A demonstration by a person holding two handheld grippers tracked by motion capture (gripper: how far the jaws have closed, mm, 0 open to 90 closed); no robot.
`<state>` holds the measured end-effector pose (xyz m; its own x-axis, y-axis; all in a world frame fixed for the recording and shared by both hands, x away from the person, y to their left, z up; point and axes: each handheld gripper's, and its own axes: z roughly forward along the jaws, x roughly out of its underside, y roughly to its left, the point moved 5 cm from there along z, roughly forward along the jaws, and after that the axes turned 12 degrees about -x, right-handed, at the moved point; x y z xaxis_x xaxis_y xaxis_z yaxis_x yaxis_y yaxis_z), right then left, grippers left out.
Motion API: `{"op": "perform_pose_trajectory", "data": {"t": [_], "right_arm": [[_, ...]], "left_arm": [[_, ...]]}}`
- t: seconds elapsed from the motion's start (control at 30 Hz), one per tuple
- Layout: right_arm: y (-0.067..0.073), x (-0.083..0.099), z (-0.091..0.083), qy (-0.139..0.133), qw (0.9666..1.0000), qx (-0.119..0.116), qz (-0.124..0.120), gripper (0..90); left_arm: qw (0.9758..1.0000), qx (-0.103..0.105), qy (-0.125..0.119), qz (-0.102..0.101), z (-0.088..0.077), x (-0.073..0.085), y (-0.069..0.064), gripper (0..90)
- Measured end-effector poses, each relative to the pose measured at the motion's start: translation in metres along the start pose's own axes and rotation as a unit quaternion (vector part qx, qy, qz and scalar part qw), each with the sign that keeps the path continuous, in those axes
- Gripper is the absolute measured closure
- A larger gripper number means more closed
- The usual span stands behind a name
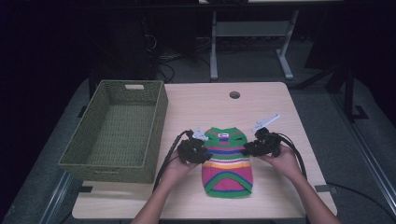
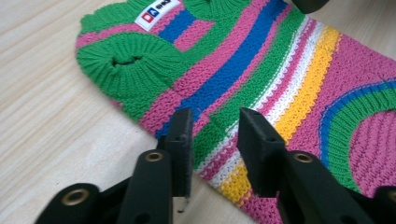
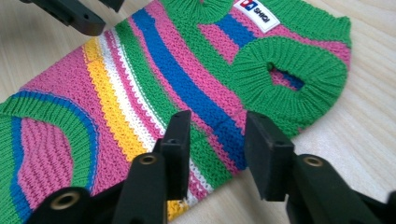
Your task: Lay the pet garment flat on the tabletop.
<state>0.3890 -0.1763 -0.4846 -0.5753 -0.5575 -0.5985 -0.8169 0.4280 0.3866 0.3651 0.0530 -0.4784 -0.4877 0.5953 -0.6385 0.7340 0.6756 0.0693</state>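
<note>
High view: striped sweater [image 1: 228,161] lies flat between left gripper [image 1: 198,151] and right gripper [image 1: 254,147] (jaws parted).

High view dim, surroundings beyond table [image 1: 261,100] edges sunk in darkness. Gripper views brightly, evenly lit; knit of striped sweater [image 2: 261,70] rendered sharp; black jaws at bottom slightly softened; shadows faint.

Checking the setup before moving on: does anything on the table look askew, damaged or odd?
Nothing stands out. The striped sweater lies flat on the table, undamaged, and the green basket sits upright beside it.
</note>
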Motion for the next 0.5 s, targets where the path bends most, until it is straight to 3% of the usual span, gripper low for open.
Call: {"op": "perform_pose_trajectory", "data": {"t": [0.17,0.5], "right_arm": [[0.001,0.002,-0.005,-0.002,1.0000,0.005,-0.004,56.2],[0.001,0.009,-0.014,-0.006,1.0000,0.004,-0.006,49.3]], "left_arm": [[0.9998,-0.001,-0.006,-0.017,-0.003,0.001,0.003,53.0],[0.9996,-0.008,-0.014,-0.025,-0.011,0.005,0.005,44.4]]}}
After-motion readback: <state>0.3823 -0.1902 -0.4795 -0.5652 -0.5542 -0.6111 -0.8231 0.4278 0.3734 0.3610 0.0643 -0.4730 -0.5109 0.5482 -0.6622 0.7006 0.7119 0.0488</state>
